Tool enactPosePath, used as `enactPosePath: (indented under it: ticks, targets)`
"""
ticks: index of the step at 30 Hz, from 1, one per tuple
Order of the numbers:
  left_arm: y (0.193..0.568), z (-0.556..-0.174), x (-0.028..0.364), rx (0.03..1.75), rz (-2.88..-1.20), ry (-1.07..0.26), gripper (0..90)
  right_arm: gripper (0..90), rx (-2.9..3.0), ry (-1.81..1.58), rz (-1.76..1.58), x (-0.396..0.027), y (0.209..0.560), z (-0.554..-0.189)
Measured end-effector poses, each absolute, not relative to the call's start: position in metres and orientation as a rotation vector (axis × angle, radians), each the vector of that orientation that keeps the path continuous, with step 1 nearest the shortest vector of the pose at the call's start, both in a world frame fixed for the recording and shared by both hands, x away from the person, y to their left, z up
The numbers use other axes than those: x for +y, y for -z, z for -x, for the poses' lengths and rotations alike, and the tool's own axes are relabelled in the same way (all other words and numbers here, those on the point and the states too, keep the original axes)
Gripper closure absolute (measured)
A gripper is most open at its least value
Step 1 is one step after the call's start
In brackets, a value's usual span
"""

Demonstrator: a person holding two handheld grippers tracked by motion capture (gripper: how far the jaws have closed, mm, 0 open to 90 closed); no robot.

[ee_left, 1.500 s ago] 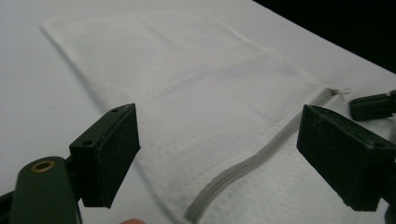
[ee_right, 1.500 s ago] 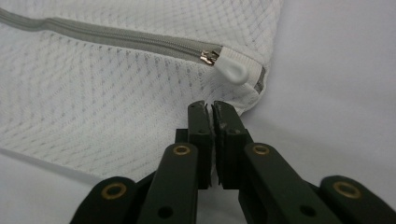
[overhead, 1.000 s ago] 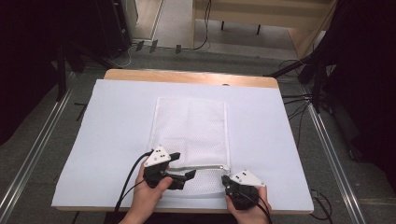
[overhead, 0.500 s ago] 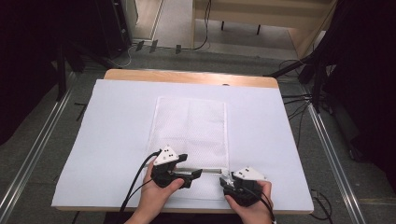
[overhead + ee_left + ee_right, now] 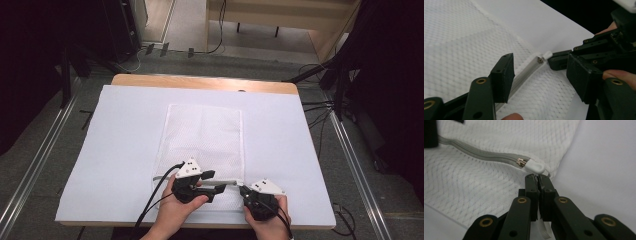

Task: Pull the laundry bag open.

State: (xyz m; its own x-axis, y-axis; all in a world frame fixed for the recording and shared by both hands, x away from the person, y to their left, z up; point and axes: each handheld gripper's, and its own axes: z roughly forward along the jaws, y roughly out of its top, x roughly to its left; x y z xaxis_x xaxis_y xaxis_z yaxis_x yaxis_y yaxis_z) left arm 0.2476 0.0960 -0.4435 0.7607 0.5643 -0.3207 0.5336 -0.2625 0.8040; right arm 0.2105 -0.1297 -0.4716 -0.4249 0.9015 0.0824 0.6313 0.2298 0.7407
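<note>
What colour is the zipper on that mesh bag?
Grey zipper on a white mesh bag, clearest in the right gripper view.

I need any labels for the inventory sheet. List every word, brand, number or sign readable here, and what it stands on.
None: no readable text in any view.
The white mesh bag, its grey zipper, the left gripper and the right gripper carry no lettering, brand or number.
</note>
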Motion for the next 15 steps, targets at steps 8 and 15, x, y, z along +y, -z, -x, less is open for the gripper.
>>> enactPosePath:
  ticks: [8,15]
  targets:
    - [0.442,-0.255,0.088,0.873,-1.882,0.086,52.7,88.4,2.034,-1.100,-1.153,-0.114,0.451,-0.193]
    - [0.443,-0.266,0.093,0.957,-1.809,0.212,49.7,88.8,2.067,-1.093,-1.052,-0.104,0.452,-0.191]
